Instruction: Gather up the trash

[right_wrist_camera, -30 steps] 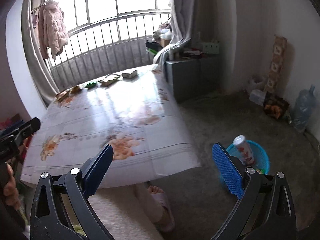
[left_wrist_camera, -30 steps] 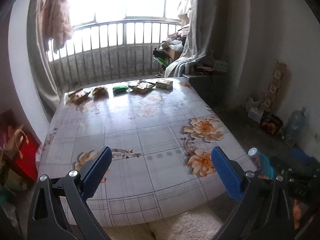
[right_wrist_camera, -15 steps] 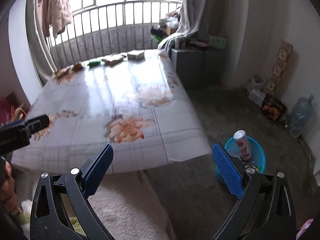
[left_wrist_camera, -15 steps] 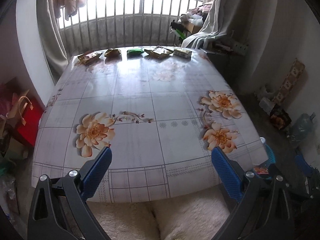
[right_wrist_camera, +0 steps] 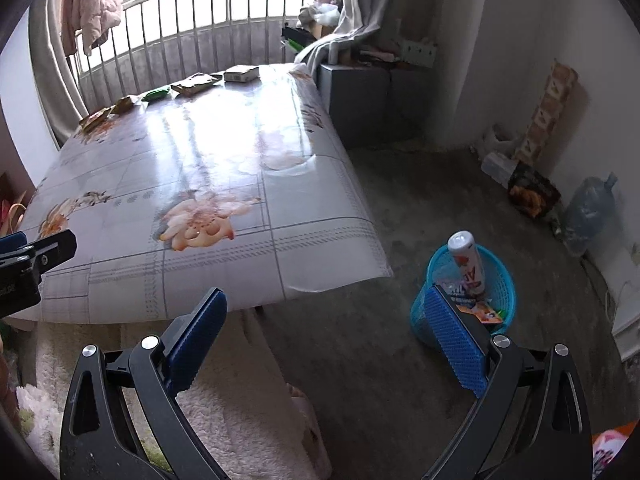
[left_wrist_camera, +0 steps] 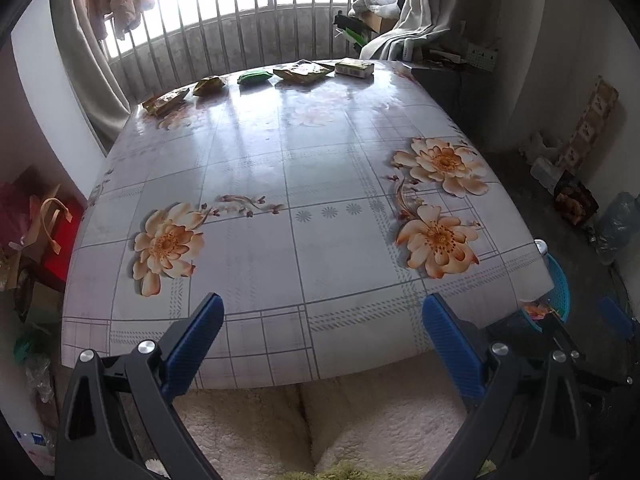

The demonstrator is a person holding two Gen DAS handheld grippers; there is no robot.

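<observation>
Several pieces of trash lie in a row at the table's far edge: a brown wrapper (left_wrist_camera: 165, 102), a crumpled brown packet (left_wrist_camera: 209, 85), a green packet (left_wrist_camera: 254, 77), a flat brown packet (left_wrist_camera: 302, 72) and a small box (left_wrist_camera: 354, 68). The same row shows in the right wrist view, with the box (right_wrist_camera: 241, 73) at its right end. A blue basket (right_wrist_camera: 466, 300) on the floor right of the table holds a can (right_wrist_camera: 466, 262) and wrappers. My left gripper (left_wrist_camera: 322, 338) is open and empty over the table's near edge. My right gripper (right_wrist_camera: 326, 332) is open and empty, over the floor beside the basket.
The table (left_wrist_camera: 304, 184) has a glossy floral cloth. A fluffy white seat (left_wrist_camera: 280, 424) is below its near edge. Bags (left_wrist_camera: 36, 232) stand at the left, a grey cabinet (right_wrist_camera: 360, 92) at the far right, a water jug (right_wrist_camera: 588, 212) and clutter by the right wall.
Both grippers have risen and tilted down, so more of the tabletop and floor shows. The basket now sits nearer the right gripper's right finger. Both stay open.
</observation>
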